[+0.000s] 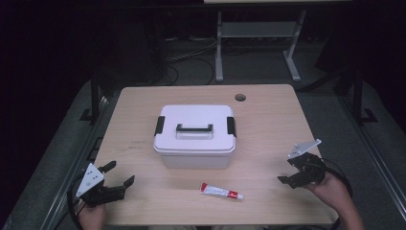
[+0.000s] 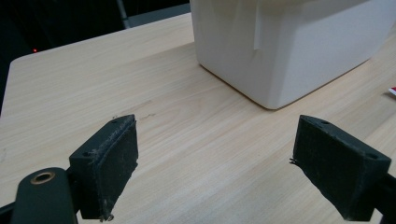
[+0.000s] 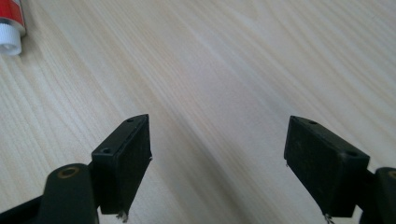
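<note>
A white lidded storage box (image 1: 195,135) with black latches and a black handle stands in the middle of the wooden table (image 1: 268,124). A red and white tube (image 1: 221,191) with a white cap lies in front of it, near the table's front edge. My left gripper (image 1: 118,173) hovers at the front left corner, open and holding nothing. The left gripper view has the box (image 2: 285,46) ahead between the spread jaws. At the front right my right gripper (image 1: 288,171) is open and holds nothing, pointing left toward the tube. The tube's cap (image 3: 10,32) sits at the upper left of the right gripper view.
A round cable hole (image 1: 240,97) sits near the table's far edge. Beyond the table stand a white desk frame (image 1: 256,33) and cables on a dark floor. Bare wood lies on both sides of the box.
</note>
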`<state>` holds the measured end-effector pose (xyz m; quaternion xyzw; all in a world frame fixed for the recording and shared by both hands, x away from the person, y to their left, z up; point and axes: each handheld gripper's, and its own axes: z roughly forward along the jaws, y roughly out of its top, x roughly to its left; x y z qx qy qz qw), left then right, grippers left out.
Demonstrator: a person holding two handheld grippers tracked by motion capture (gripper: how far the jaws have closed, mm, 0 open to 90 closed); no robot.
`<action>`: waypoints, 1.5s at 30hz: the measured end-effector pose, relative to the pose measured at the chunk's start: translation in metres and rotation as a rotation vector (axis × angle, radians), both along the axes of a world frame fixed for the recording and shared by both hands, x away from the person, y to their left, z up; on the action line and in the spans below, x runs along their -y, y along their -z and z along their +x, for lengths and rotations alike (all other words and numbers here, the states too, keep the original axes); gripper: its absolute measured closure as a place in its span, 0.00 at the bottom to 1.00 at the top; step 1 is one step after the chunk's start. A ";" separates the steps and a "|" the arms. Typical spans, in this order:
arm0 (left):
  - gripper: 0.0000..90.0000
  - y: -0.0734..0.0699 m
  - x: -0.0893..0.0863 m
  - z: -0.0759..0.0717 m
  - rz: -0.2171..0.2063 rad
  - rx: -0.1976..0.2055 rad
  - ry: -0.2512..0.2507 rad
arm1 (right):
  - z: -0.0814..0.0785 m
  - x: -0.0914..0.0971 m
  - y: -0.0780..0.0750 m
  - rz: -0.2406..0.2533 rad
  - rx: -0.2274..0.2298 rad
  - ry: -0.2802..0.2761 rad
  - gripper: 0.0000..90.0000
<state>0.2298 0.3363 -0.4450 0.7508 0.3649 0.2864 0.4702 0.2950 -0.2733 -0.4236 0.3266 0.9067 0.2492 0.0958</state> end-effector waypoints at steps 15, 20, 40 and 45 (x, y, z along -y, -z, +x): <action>0.15 0.000 0.000 0.000 0.008 0.000 0.013 | 0.020 -0.010 -0.034 -0.072 -0.036 -0.089 0.22; 0.15 0.000 0.001 0.000 0.012 0.004 0.015 | 0.028 -0.015 -0.043 -0.099 -0.046 -0.125 0.21; 0.15 -0.001 -0.001 -0.001 0.013 0.008 0.013 | 0.042 -0.036 -0.077 -0.163 -0.052 -0.221 0.21; 0.15 -0.001 -0.001 -0.001 0.011 0.008 0.014 | 0.046 -0.045 -0.086 -0.184 -0.052 -0.244 0.21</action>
